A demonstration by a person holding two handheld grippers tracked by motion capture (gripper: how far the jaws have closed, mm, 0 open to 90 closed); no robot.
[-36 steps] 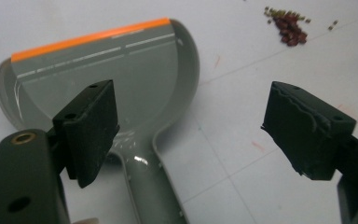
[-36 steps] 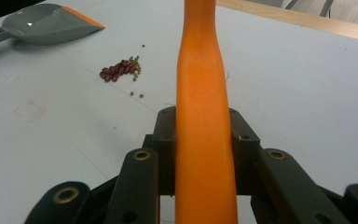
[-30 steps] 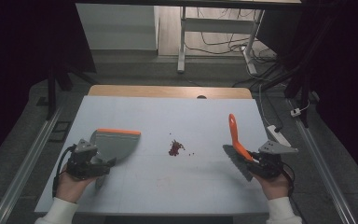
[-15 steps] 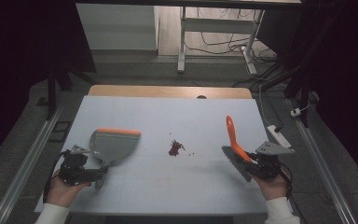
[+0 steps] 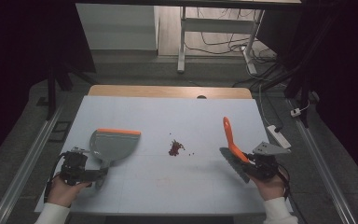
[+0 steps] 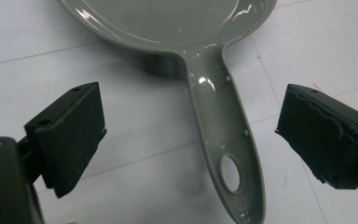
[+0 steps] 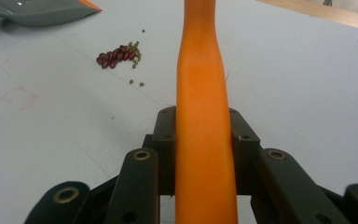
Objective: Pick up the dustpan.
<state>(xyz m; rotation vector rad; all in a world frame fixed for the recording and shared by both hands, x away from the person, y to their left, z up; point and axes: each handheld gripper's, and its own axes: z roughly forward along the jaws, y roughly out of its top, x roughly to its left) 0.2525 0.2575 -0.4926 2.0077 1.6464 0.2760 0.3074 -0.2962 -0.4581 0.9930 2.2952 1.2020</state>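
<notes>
Opening left gripper [image 6: 191,140] jaws, dustpan [image 6: 223,135] released

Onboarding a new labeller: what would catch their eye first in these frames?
Probably the orange-handled brush, clamped upright in the right gripper at the table's right side. Next, the small pile of red beans mid-table. At the left lies the grey dustpan, its handle between the open fingers of the left gripper, untouched.

Grey dustpan [image 5: 111,144] flat, orange brush [image 5: 230,140] tilted
</notes>
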